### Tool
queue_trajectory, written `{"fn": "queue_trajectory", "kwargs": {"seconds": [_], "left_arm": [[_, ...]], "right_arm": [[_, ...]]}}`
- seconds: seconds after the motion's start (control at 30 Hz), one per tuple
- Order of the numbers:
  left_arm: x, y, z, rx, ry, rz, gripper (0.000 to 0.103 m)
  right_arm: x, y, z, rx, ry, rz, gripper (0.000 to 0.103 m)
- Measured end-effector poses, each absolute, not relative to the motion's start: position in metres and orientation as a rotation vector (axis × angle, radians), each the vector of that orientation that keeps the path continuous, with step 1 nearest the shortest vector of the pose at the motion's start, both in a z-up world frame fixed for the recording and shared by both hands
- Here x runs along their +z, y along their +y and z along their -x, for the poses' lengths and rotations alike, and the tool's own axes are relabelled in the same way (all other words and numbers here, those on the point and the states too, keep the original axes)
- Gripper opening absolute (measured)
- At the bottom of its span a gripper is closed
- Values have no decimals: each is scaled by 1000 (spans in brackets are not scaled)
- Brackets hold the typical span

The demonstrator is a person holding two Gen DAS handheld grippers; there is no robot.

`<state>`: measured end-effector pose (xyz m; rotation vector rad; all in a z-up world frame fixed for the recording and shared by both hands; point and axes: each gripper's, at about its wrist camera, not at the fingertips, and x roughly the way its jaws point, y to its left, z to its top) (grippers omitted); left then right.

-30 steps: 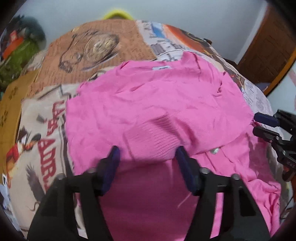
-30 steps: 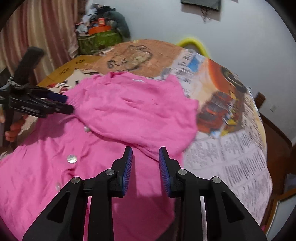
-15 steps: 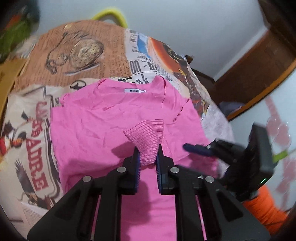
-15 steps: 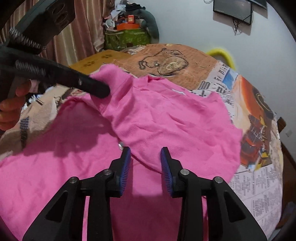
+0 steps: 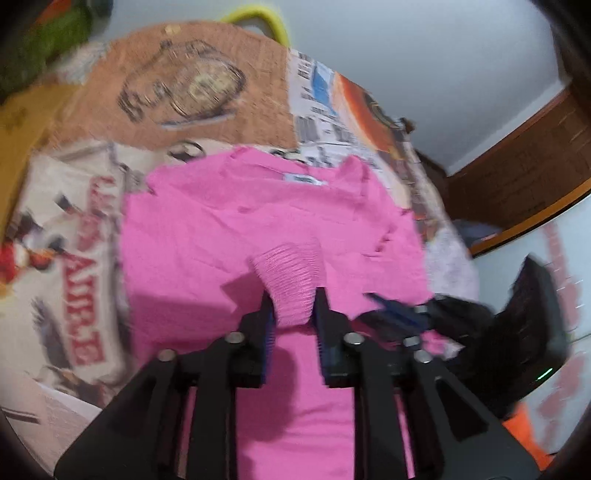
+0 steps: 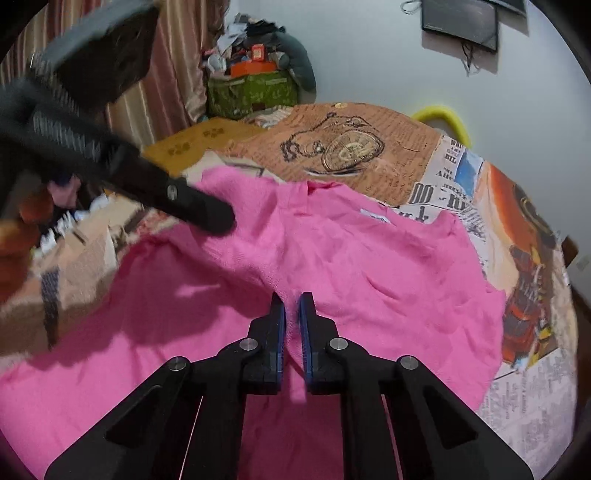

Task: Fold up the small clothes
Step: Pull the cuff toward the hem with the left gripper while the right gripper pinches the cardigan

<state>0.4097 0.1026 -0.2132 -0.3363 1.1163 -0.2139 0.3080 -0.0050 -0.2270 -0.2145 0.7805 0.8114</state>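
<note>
Since a second ago both grippers have closed on the garment; the left gripper (image 5: 293, 306), then spread wide over the cloth, now pinches the ribbed cuff (image 5: 291, 273) of a sleeve between its blue-padded fingers (image 5: 266, 325), and the right gripper (image 6: 291, 314), half open half a second back, has drawn its fingers (image 6: 277, 332) nearly together on a raised fold of the same fabric. The bright pink knitted cardigan (image 6: 351, 266) lies spread across a round table covered with a newspaper-print cloth (image 6: 436, 192), its white neck label (image 5: 304, 180) toward the table's far side; the pinched cuff stands lifted above the cardigan's middle, and a ridge of cloth runs from the right gripper up toward the left gripper's dark finger (image 6: 192, 205), seen from the right wrist camera at the cardigan's left edge. From the left wrist camera the right gripper (image 5: 399, 314) appears blurred at the cardigan's right edge. Beyond the table's far rim a yellow curved chair back (image 6: 443, 118) shows against the white wall; a green patterned box heaped with clutter (image 6: 251, 88) stands behind the table beside striped curtains (image 6: 166, 74); a dark framed screen (image 6: 461, 22) hangs on the wall above.
</note>
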Motion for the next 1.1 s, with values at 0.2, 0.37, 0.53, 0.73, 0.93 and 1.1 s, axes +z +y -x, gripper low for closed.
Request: {"fn": "queue_trajectory", "kwargs": {"seconds": [0.2, 0.37, 0.53, 0.73, 0.93, 1.1], "left_arm": [[-217, 109, -396, -191, 1054, 252, 55], [-235, 96, -391, -236, 1069, 170, 55], [-254, 78, -393, -288, 1096, 152, 55], [-265, 61, -396, -269, 1079, 95, 39], [-247, 55, -391, -318, 1000, 81, 4], [-215, 63, -386, -366, 957, 173, 3]], "right_arm": [[-229, -18, -327, 809, 861, 58, 4], [-235, -22, -337, 778, 898, 22, 4], [-238, -24, -340, 773, 917, 9, 4], [-240, -28, -344, 770, 930, -7, 4], [-242, -33, -347, 770, 942, -42, 5], [-225, -41, -340, 781, 889, -47, 5]]}}
